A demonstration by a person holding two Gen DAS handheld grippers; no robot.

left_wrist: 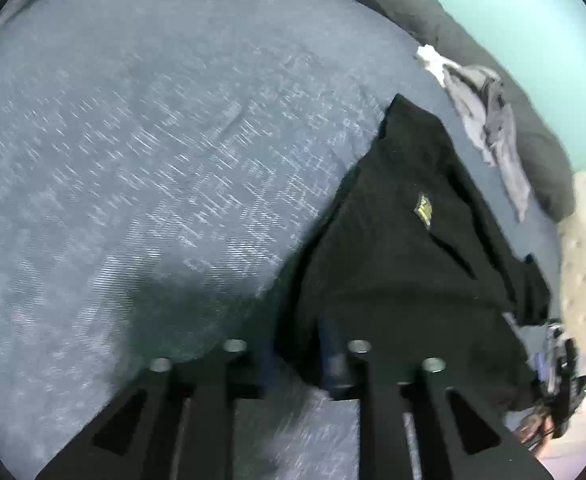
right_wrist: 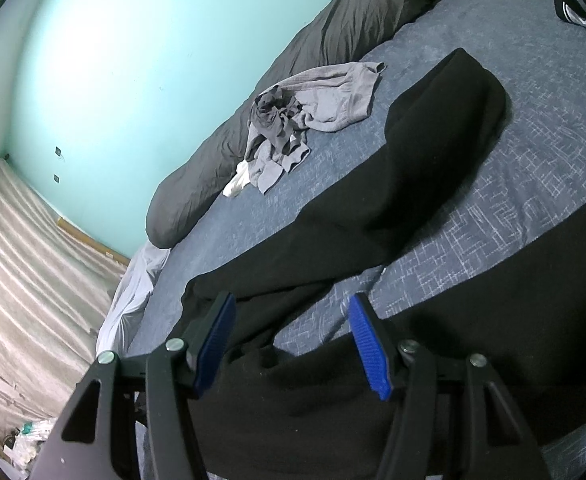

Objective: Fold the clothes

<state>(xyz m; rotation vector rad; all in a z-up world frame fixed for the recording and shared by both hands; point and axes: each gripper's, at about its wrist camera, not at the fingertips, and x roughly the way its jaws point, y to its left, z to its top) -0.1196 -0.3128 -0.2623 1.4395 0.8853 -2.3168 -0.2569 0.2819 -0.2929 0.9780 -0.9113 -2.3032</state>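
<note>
A black cotton garment with a small yellow chest emblem [left_wrist: 413, 240] lies spread on the bed's blue crosshatch-patterned cover [left_wrist: 153, 160], flat enough that its edges can be picked up and laid over one another. The left gripper [left_wrist: 299, 364] points steeply down at the garment's near-left edge; its blue-padded fingers [left_wrist: 333, 356] are blurred, stand a little apart, and black cloth lies between them, though whether they pinch it I cannot tell. The right gripper [right_wrist: 293, 344] hovers low over the near part of the garment, its ribbed blue fingers [right_wrist: 369, 352] released and wide, gripping nothing, probably poised to take an edge. A crumpled grey garment [right_wrist: 313, 116] waits far off beside the long dark grey pillow [right_wrist: 285, 80], likely next in line.
</note>
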